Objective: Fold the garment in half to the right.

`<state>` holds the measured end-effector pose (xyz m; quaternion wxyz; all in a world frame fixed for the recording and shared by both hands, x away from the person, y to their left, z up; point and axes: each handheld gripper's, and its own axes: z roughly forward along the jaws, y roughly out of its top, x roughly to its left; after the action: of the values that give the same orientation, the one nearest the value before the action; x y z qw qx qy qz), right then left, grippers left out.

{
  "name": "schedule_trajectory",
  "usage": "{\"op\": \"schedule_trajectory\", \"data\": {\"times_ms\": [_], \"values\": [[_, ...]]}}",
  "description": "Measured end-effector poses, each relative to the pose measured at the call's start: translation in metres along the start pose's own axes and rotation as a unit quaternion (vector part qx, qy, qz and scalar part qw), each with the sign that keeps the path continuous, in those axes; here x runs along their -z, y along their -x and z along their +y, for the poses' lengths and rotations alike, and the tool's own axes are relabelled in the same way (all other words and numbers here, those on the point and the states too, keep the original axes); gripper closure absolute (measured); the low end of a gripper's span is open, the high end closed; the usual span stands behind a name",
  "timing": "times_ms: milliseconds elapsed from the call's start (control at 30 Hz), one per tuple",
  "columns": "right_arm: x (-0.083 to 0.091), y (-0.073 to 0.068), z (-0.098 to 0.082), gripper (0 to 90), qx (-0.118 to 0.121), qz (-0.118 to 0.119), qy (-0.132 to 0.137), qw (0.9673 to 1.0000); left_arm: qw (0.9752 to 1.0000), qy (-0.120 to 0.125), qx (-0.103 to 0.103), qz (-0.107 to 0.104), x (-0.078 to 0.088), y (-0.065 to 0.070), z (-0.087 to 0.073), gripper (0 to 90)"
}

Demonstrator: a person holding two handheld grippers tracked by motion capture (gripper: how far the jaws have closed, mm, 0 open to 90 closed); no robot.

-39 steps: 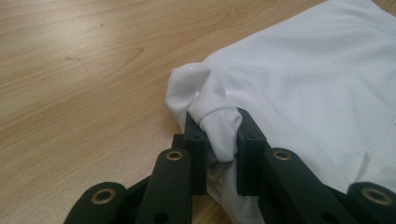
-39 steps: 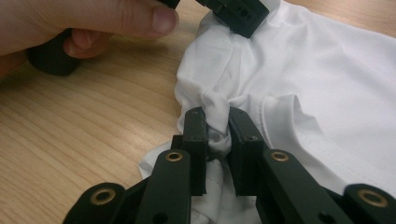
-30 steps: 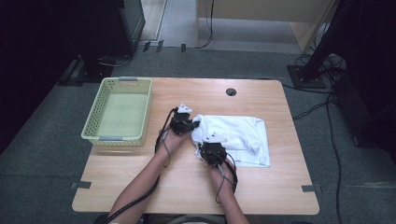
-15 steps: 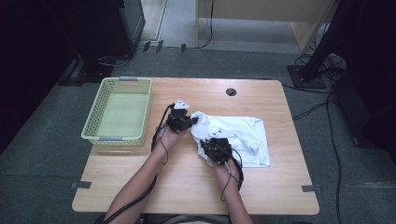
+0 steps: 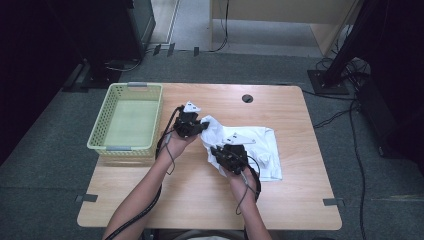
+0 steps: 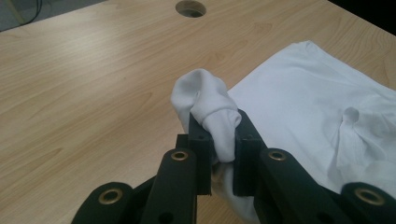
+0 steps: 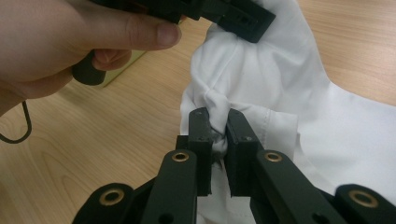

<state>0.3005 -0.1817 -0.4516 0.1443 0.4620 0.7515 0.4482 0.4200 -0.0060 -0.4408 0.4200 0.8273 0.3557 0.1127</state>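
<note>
The worktop [image 5: 200, 200] carries a white shirt [image 5: 260, 150] spread toward the three o'clock side of its middle and a pale green basket [image 5: 102, 125] at its nine o'clock edge, its floor bare. The shirt lies mostly flat; only its nine o'clock edge is bunched and raised off the wood. That edge is taken at two points. The left tongs [image 5: 200, 126] are clamped on a rolled knob of cloth at the corner toward eleven o'clock; the left gripper view shows the fold [image 6: 219, 126] squeezed between the black jaws. The right tongs [image 5: 217, 152] are clamped on a gathered pinch of the same edge toward seven o'clock, seen as crumpled cloth [image 7: 217, 123] between the jaws in the right gripper view.

So, as I judge it, the grasp is done and a lift is under way. Left to do: raising the rest of the shirt clear, then folding it or carrying it to the basket; which of the two I cannot tell.
</note>
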Motion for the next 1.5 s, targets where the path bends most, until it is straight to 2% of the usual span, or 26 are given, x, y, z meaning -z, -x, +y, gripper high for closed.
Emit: {"op": "schedule_trajectory", "data": {"times_ms": [133,367,433,567,800,967,1200,1500], "values": [[0.002,-0.004,0.005,83.8,0.0,0.01,0.004,0.9999,1.0,0.003,0.002,0.003,0.011,0.0,0.004,83.3],[0.011,-0.014,0.019,83.8,0.0,0.04,0.022,0.999,0.9998,0.011,-0.007,0.012,0.036,0.0,0.011,83.2],[0.013,-0.015,0.021,83.8,-0.001,0.045,0.026,0.9987,0.9998,0.009,-0.008,0.017,0.038,-0.002,0.012,83.2],[0.009,-0.011,0.017,83.8,-0.003,0.04,0.017,0.9991,0.9998,-0.001,-0.012,0.018,0.029,0.0,0.008,83.2],[0.006,0.001,0.006,83.8,-0.005,0.023,0.001,0.9997,0.9998,-0.009,-0.014,0.007,0.01,0.006,0.007,83.2],[0.004,0.011,-0.003,83.8,-0.009,0.015,-0.012,0.9998,0.9993,-0.018,-0.032,0.0,-0.005,0.014,0.007,83.2],[0.005,0.02,-0.011,83.8,-0.01,0.001,-0.019,0.9998,0.9994,-0.015,-0.028,-0.017,-0.022,0.02,0.006,83.2],[0.006,0.032,-0.025,83.7,-0.026,-0.014,-0.023,0.9993,0.9991,-0.018,-0.031,-0.024,-0.04,0.031,0.004,83.1]]}}
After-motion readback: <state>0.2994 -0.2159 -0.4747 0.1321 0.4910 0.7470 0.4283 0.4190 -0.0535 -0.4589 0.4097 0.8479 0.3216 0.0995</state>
